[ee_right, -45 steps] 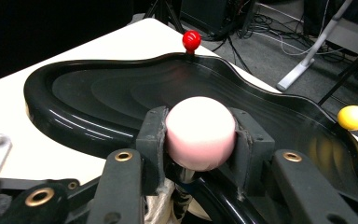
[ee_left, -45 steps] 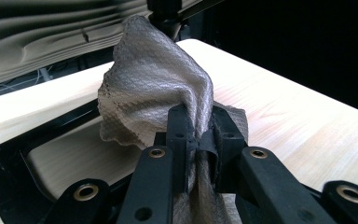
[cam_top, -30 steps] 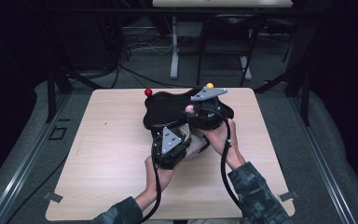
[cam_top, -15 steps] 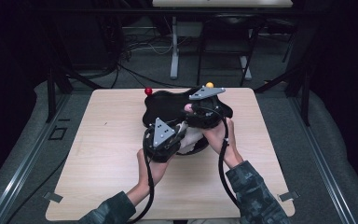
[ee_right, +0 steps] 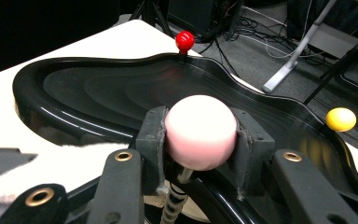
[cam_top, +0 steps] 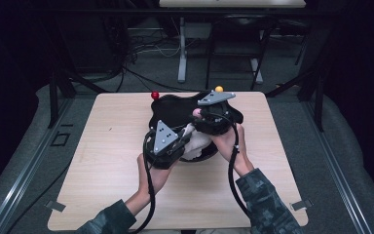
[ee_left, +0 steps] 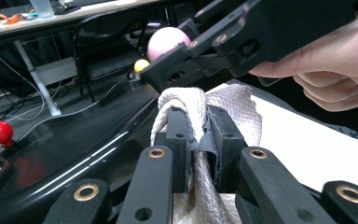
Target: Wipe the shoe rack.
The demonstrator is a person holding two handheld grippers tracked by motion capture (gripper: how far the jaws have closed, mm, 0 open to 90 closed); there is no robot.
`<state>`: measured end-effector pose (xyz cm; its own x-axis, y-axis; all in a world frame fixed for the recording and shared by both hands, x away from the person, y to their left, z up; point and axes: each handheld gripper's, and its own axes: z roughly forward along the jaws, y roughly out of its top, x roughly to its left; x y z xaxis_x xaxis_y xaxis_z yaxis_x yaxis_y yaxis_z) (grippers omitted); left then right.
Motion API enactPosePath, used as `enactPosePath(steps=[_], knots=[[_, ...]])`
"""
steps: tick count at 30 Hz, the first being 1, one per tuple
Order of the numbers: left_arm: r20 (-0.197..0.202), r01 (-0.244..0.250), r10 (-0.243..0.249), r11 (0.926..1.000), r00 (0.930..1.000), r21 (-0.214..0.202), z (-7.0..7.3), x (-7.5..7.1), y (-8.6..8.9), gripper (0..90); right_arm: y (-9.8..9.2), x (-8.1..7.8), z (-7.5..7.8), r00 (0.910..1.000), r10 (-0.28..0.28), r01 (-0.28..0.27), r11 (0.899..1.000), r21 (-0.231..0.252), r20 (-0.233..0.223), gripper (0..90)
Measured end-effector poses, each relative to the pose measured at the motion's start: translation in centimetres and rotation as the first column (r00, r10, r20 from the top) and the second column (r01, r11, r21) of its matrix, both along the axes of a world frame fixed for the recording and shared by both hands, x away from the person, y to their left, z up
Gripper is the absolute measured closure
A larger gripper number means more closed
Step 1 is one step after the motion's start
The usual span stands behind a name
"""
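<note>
From above, the hands and grippers cover the near end of the black tray (cam_top: 175, 109), so most of the white cloth (cam_top: 197, 141) is hidden. The tray sits at the far middle of a pale wooden table (cam_top: 107, 161), with grey floor, cables and dark drapes around. The left gripper (ee_left: 196, 140) has its jaws nearly closed, pinching a fold of the cloth over the tray's near end. The right gripper (ee_right: 199, 140) clamps the pink ball (ee_right: 200, 131) on its springy stalk, jaws partly apart.
</note>
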<state>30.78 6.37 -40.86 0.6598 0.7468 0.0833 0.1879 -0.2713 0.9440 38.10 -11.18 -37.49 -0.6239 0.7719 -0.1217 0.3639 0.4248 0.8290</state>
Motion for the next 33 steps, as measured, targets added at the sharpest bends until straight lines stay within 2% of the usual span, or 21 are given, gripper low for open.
enactPosePath(steps=[8, 18, 33], knots=[[0.004, -0.025, 0.025, 0.9997, 0.9997, 0.004, 0.0, -0.2, 2.5, 80.5, -0.1, 0.0, 0.0, 1.0000, 0.006, -0.006, 1.000, -0.002, 0.002, 60.4], [0.021, -0.056, 0.057, 0.9983, 0.9982, -0.014, 0.1, -0.8, 5.0, 80.4, -0.3, -0.1, 0.0, 0.9999, 0.014, -0.014, 1.000, -0.004, 0.006, 60.3], [0.024, -0.124, 0.124, 0.9922, 0.9919, -0.007, -0.2, -0.6, 7.8, 80.3, -1.2, -0.4, 0.0, 0.9993, 0.038, -0.038, 0.999, -0.006, 0.008, 60.3]])
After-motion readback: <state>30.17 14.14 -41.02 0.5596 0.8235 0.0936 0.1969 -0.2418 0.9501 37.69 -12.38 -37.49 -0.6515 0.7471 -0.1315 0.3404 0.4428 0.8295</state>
